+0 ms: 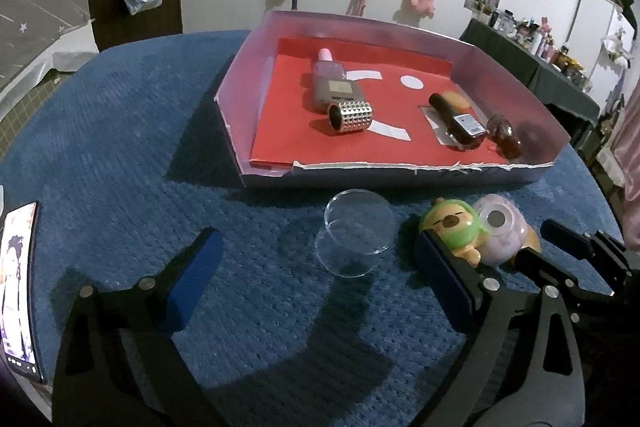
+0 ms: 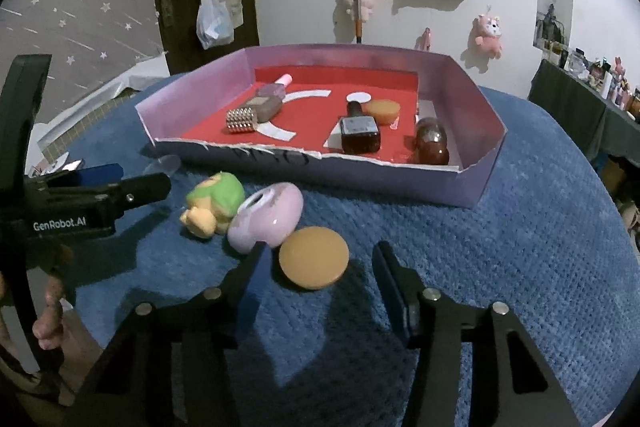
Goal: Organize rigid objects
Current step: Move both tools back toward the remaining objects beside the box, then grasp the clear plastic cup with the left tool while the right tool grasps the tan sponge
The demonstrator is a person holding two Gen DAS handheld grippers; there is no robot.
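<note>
A clear plastic cup (image 1: 354, 235) lies on its side on the blue cloth, between the open fingers of my left gripper (image 1: 320, 279). A green-hooded toy figure (image 1: 452, 229) (image 2: 214, 203) and a pink rounded case (image 1: 500, 231) (image 2: 268, 219) lie beside it. An orange disc (image 2: 314, 257) lies between the open fingers of my right gripper (image 2: 316, 277), not gripped. The purple tray (image 1: 400, 175) (image 2: 360, 171) with red lining holds a studded metal roller (image 1: 352, 117), a grey bottle (image 1: 334, 85), a dark bottle (image 2: 359, 131), a brown jar (image 2: 431, 141) and an orange puff (image 2: 383, 111).
A phone (image 1: 18, 291) lies at the table's left edge. The left gripper's body (image 2: 80, 203) shows at the left of the right wrist view. Plush toys and bags hang on the wall behind. A cluttered shelf (image 1: 552, 51) stands at the right.
</note>
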